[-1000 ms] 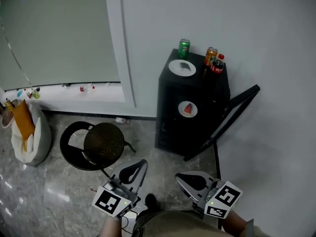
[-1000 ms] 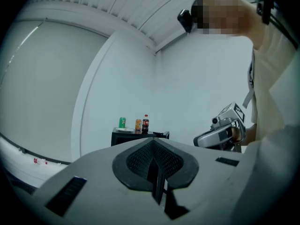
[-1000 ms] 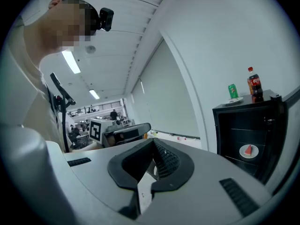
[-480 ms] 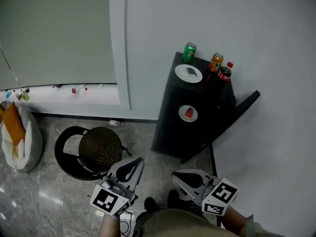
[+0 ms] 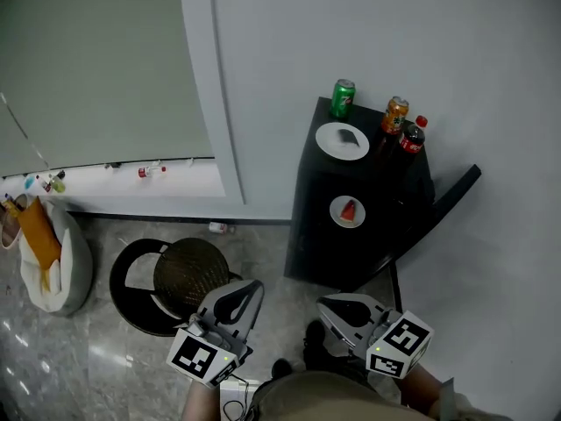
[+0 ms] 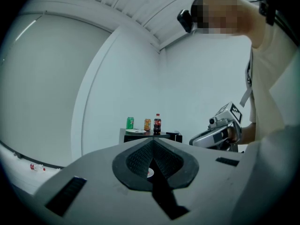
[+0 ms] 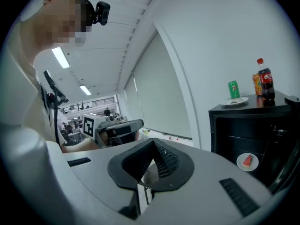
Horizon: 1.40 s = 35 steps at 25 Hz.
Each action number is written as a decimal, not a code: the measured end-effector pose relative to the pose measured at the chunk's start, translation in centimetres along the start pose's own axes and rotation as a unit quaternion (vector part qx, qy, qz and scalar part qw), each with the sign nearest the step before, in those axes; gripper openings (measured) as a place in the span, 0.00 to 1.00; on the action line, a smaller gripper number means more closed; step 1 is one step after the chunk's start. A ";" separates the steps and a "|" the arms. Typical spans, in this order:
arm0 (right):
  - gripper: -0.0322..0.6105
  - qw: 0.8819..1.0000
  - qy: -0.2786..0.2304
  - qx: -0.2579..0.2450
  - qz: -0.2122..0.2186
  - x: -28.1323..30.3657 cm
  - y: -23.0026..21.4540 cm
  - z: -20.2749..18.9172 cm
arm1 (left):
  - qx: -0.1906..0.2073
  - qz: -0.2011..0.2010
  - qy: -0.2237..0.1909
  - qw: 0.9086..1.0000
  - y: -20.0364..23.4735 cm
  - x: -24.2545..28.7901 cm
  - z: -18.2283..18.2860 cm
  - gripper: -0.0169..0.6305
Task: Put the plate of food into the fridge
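Floor strip runs between stool and fridge edge.

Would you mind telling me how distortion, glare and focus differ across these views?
Head view: even light, pale glare streaks on the polished floor, mild bending toward the edges. Left gripper view: strong fisheye, black corners, the left gripper looms soft in the foreground. Right gripper view: same fisheye; ceiling lights blow out.

Ahead of the jaws we see a plain pale wall, and left of it a wide matte window panel above a white sill. Beneath the jaws lies a glossy grey marbled floor. A round black stool stands just ahead of the left jaws, with a white bag farther left. Strip lights glow on the ceiling.
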State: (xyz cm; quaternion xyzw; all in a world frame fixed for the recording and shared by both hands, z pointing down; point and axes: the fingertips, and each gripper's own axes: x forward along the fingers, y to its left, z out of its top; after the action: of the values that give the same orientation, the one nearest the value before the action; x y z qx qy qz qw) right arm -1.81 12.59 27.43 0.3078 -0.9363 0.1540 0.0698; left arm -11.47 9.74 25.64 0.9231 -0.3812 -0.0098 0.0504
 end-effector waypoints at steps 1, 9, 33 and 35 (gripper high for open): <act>0.08 1.000 -0.002 0.001 -0.001 0.1 -1.0 0.2 | 0.001 0.001 0.004 1.000 0.2 1.0 0.1 0.04; 0.08 1.000 -0.016 0.006 -0.012 -0.3 -9.9 2.3 | 0.018 0.004 0.034 0.999 1.0 10.0 0.9 0.04; 0.08 0.987 -0.036 0.041 -0.151 1.5 -26.4 9.4 | 0.085 -0.052 0.055 0.994 12.4 28.8 3.9 0.04; 0.08 0.982 -0.033 0.044 -0.179 2.2 -27.7 10.2 | 0.086 -0.074 0.061 0.992 13.7 30.3 3.9 0.04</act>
State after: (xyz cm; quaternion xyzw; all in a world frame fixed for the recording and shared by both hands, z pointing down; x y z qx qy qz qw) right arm 12.61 -13.09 25.10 0.4785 -0.8599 0.1702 0.0517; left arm 0.17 -21.55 23.77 0.9487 -0.3071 0.0751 -0.0069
